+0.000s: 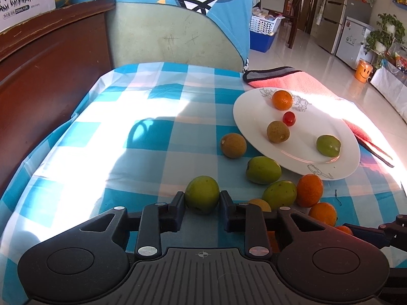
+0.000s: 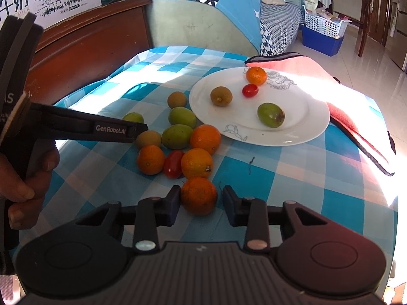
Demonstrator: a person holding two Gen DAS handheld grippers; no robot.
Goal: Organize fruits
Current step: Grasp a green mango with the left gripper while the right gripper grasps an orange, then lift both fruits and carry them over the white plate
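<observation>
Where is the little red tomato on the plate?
In the right wrist view the cherry tomato lies toward the far side of the white plate, just below the orange fruit.

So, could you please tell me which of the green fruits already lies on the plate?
The green fruit nearest the plate's right rim; the other green ones all lie on the checked cloth, left of the plate.

Tabletop cover (image 1: 142, 137): thin plastic sheet, slight sheen, creased. Plate (image 2: 300, 127): glossy white ceramic with line print. Towel (image 2: 351, 117): pink fuzzy cloth. Headboard (image 1: 51, 58): dark varnished wood, scuffed. Left hand-held gripper (image 1: 202, 198): matt black plastic, ribbed housing, bright metal pivot pins. Oranges (image 2: 198, 195): pitted peel. Green fruit (image 1: 202, 194): smooth, dull skin. Floor (image 1: 318, 61): glossy tile
</observation>
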